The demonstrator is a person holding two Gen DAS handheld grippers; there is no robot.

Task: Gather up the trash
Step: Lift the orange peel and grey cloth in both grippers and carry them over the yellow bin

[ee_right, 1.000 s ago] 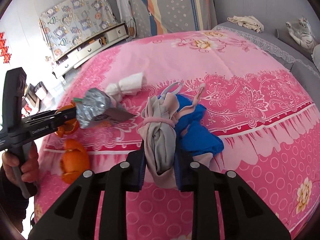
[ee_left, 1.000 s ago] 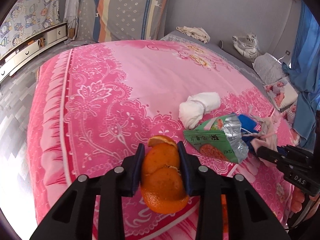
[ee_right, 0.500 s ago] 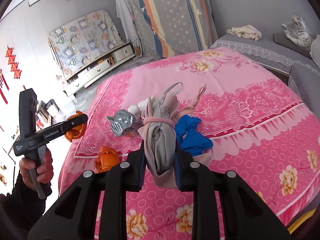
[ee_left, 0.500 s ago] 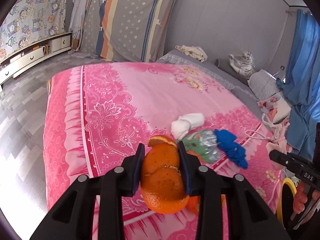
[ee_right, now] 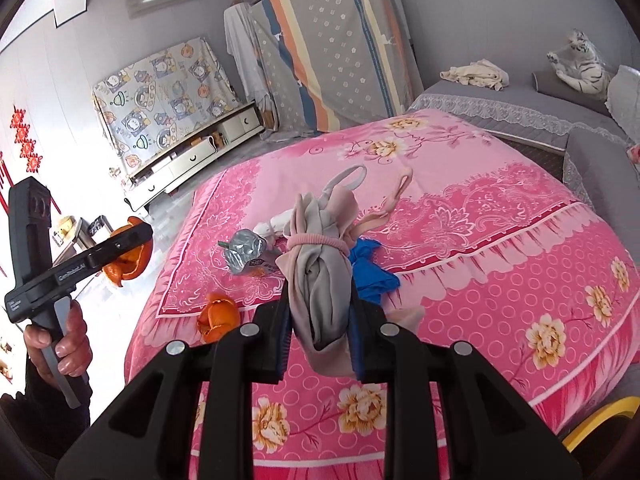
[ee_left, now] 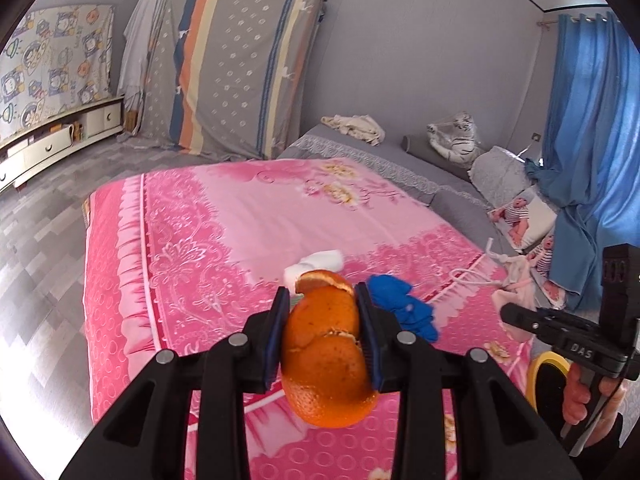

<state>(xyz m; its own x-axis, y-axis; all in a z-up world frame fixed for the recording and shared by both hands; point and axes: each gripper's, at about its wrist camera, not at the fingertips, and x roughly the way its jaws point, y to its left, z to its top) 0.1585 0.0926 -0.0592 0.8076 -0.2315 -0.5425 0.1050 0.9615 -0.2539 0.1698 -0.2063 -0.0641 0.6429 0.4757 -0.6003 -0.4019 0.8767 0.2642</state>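
Observation:
My left gripper (ee_left: 322, 300) is shut on an orange peel (ee_left: 326, 360) and holds it in the air above the near edge of the pink bed (ee_left: 224, 216); it also shows in the right wrist view (ee_right: 128, 248). My right gripper (ee_right: 320, 304) is shut on a grey-pink cloth bundle (ee_right: 320, 280) tied with a pink band, lifted off the bed. On the bed lie a second orange peel (ee_right: 216, 316), a silver snack wrapper (ee_right: 246, 252), a white tissue wad (ee_left: 316, 262) and a blue glove (ee_left: 404, 310).
A yellow-rimmed bin (ee_left: 548, 376) stands on the floor at the bed's near right corner, also at the right wrist view's lower right (ee_right: 600, 424). A striped mattress (ee_left: 240, 68) leans on the far wall. A grey sofa (ee_left: 400, 152) with a toy tiger lies beyond the bed.
Both grippers have lifted and pulled back from the bed with their loads. The bed and the trash on it look smaller and farther. The yellow bin has come into view.

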